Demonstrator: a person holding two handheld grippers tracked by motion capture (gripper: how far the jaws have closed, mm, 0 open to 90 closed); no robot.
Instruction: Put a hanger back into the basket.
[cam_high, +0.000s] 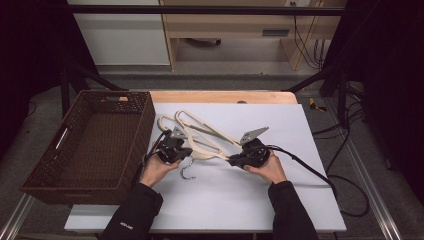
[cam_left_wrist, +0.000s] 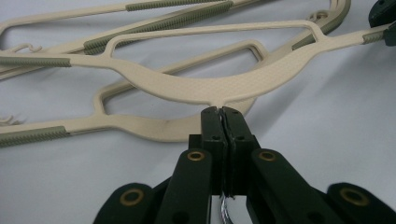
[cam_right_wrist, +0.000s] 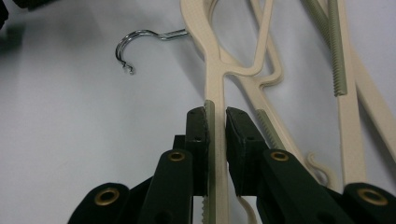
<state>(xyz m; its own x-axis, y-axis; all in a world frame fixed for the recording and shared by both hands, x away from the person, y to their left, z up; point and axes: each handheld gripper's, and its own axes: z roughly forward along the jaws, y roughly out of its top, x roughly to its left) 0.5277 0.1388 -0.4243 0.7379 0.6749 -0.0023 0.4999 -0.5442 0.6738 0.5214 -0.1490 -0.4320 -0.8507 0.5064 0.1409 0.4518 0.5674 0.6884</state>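
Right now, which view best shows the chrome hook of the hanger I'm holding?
The right gripper view: the chrome hook lies whole and sharp against the white table. The high view shows it small, beside the left gripper. The left gripper view catches a glint of chrome behind the closed jaws.

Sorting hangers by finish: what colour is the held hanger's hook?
Shiny silver metal hook, clearest in the right gripper view.

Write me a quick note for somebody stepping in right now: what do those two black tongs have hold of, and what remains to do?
Left tongs: shut on the neck of the top beige plastic coat hanger, just above its chrome hook.
Right tongs: shut on that hanger's ribbed arm end.
Place: hanger on the white table mat, atop a pile of similar beige hangers. The brown wicker basket is at left.
Done: both grips.
Left: probably lift it into the basket.
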